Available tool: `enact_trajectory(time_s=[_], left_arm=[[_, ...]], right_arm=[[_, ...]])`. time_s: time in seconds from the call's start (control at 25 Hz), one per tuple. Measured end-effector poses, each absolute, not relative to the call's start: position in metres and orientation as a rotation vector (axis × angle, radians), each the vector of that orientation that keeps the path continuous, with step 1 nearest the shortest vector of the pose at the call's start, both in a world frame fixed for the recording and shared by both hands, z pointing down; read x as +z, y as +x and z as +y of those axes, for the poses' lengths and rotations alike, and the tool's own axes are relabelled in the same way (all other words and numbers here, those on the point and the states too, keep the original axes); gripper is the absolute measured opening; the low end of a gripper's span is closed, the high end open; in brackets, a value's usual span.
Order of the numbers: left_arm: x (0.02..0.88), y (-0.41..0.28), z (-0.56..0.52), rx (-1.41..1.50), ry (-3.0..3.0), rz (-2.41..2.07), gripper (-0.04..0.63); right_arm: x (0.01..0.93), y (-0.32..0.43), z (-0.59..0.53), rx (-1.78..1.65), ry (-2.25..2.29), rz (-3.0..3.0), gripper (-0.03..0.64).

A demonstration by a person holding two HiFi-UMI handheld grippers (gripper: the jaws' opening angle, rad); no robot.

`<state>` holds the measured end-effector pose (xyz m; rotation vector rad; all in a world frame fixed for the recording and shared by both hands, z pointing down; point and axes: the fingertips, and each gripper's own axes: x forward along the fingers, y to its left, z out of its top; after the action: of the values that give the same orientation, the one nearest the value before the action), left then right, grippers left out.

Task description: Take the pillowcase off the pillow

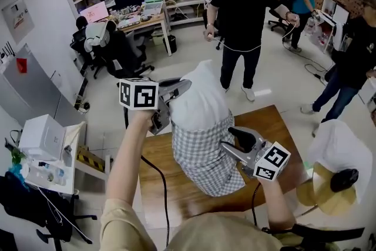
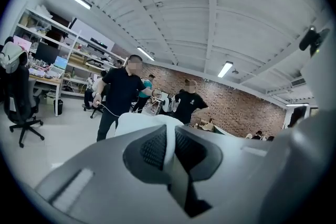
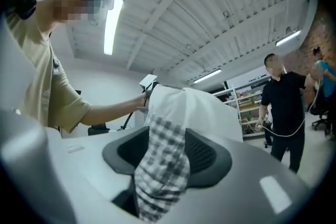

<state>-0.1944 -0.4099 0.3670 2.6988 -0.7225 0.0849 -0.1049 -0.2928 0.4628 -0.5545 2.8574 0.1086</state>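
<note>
The left hand-held gripper [image 2: 169,148] is clenched on a top corner of the white pillow [image 1: 200,97], holding it up over the bench [image 1: 281,120]. The checked pillowcase [image 1: 205,156] covers the pillow's lower half; it looks soft and light, and likely to bunch and cling. The right hand-held gripper [image 1: 238,145] is released, with checked cloth loose between its jaws; I'd retake it low and draw downward
</note>
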Motion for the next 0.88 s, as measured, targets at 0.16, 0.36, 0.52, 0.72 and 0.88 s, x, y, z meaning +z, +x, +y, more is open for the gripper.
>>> enact_trajectory(time_s=[0.16,0.36,0.52,0.72,0.88], left_arm=[[0.366,-0.199,-0.417,0.080,2.690,-0.733,0.021],[0.360,-0.204,-0.416,0.065,2.676,-0.743,0.021],[0.356,-0.218,-0.413,0.052,2.656,-0.757,0.021],[0.359,-0.223,-0.415,0.004,2.620,-0.773,0.021],[0.356,-0.220,-0.421,0.005,2.619,-0.783,0.021]], right_arm=[[0.487,-0.148,-0.279,0.235,-0.565,2.963,0.198],[0.509,-0.178,-0.294,0.223,-0.644,3.035,0.042],[0.527,-0.191,-0.296,0.193,-0.665,3.097,0.000],[0.526,-0.185,-0.291,0.287,-0.743,3.067,0.081],[0.530,-0.189,-0.301,0.431,-0.824,3.092,0.207]])
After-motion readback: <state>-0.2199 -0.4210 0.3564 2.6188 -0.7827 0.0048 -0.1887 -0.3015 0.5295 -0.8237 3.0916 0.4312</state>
